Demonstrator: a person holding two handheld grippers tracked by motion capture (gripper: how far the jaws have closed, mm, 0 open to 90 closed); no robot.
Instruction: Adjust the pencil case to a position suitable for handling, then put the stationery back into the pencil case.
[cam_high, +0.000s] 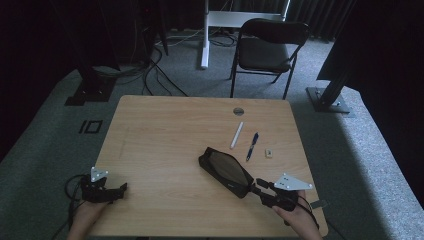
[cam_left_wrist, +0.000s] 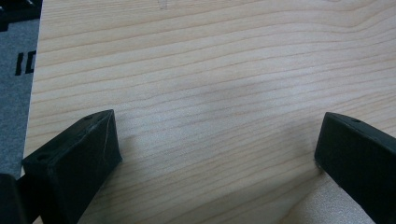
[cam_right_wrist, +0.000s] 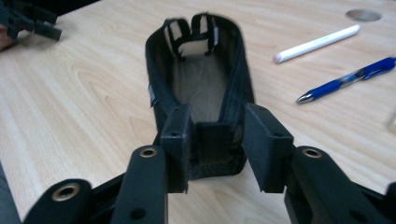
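A black pencil case (cam_right_wrist: 201, 88) made of fine mesh lies on the table (cam_high: 160, 140), long and narrow with rounded ends. Its top gapes open, showing a pale lining and two short tabs at the far end; nothing can be made out inside it. It rests slantwise toward the table's near right part.

The right gripper (cam_right_wrist: 217, 140) has its blocky black jaws on either side of the case's near end. The left jaw sits against the mesh wall, while the right one stands just clear of it, so the grip looks released.

The left gripper (cam_left_wrist: 215, 154) rests at the near left edge, jaws spread wide over bare wood with nothing between them.

Beyond the case lie a white marker (cam_high: 236, 135), smooth and round, a blue pen (cam_high: 252, 146) just beside it, and a small pale eraser (cam_high: 269, 153) further right.

The tabletop is light wood with wavy grain and a round cable hole (cam_high: 238, 111). Grey carpet (cam_high: 45, 150) surrounds it, with a dark folding chair (cam_high: 265, 47) behind.
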